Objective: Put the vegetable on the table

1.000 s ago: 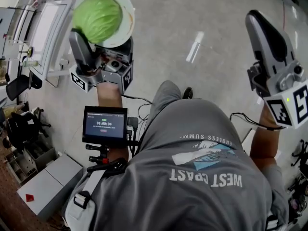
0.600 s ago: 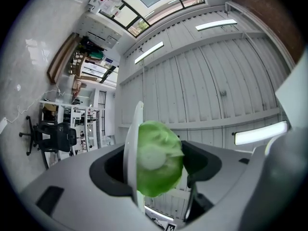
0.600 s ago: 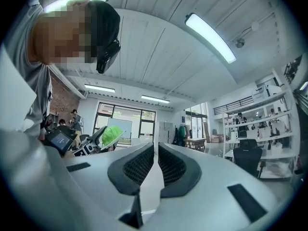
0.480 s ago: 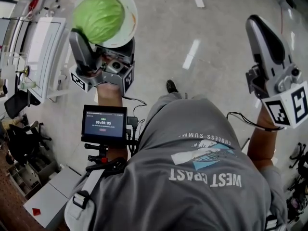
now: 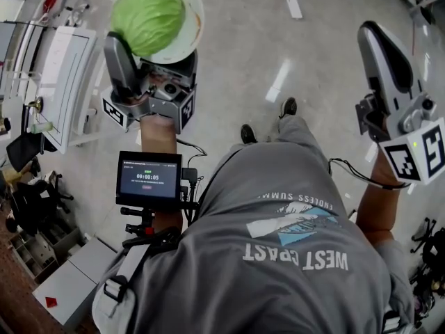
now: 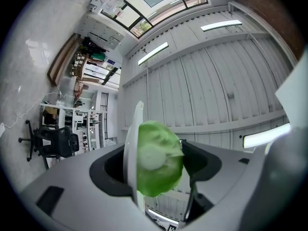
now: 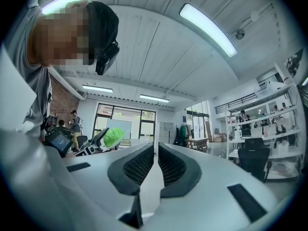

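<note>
Left tool (image 5: 151, 49) clamps the cabbage (image 5: 148, 18) against a white plate (image 5: 192, 21), jaws wide around both, high over the floor (image 5: 264, 40). Right tool (image 5: 379, 44) is empty, jaws nearly together. Likely the carrying step: no table shows, so one must be reached, then a gentle lowering.

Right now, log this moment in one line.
left tool: shut on white round plate | load: green round cabbage on plate | right tool: shut, empty | cabbage: not yet set down
</note>
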`<move>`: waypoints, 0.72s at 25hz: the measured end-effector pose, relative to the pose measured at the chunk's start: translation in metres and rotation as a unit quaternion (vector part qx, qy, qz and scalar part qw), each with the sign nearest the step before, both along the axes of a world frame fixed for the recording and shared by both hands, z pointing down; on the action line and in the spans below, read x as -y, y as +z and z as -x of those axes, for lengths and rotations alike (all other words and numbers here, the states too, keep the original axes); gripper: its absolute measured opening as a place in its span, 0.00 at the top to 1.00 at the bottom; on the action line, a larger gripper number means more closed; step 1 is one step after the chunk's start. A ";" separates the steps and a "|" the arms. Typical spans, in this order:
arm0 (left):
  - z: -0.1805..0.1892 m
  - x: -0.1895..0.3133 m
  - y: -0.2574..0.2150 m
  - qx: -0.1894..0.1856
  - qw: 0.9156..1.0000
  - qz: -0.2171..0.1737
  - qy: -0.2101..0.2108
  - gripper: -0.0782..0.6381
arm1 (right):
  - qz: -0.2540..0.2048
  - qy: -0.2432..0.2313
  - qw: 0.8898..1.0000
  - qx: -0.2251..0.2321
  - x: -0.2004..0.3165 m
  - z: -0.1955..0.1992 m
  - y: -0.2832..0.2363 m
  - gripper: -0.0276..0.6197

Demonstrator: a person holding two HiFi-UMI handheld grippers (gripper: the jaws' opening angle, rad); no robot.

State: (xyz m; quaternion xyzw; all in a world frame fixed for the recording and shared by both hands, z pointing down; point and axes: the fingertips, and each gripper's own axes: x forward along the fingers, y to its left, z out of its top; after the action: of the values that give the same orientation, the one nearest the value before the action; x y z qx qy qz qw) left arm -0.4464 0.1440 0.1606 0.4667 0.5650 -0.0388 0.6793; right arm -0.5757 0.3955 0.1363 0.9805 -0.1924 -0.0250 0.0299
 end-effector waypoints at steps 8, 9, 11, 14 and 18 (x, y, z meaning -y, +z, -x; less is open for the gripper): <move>-0.012 -0.023 -0.006 0.002 0.999 -0.001 -0.033 0.45 | -0.007 -0.032 0.999 -0.002 -0.028 -0.029 -0.005 0.94; -0.014 -0.020 -0.005 0.003 0.999 -0.001 -0.040 0.45 | -0.009 -0.038 0.999 -0.002 -0.025 -0.032 -0.003 0.94; -0.015 -0.011 -0.003 0.006 0.999 0.002 -0.052 0.45 | -0.009 -0.053 0.999 -0.002 -0.016 -0.038 -0.003 0.94; -0.017 0.003 -0.006 0.000 0.997 0.003 -0.075 0.45 | -0.001 -0.076 0.997 -0.011 -0.005 -0.052 -0.013 0.94; -0.022 0.010 -0.005 0.007 0.995 0.001 -0.097 0.45 | 0.001 -0.100 0.995 -0.008 -0.001 -0.066 -0.013 0.94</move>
State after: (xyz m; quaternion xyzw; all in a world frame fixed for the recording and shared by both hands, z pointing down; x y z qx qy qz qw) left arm -0.4248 0.1337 0.1557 0.5190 0.5122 -0.1021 0.6766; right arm -0.5099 0.3962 0.1232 0.9560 -0.2897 -0.0356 0.0297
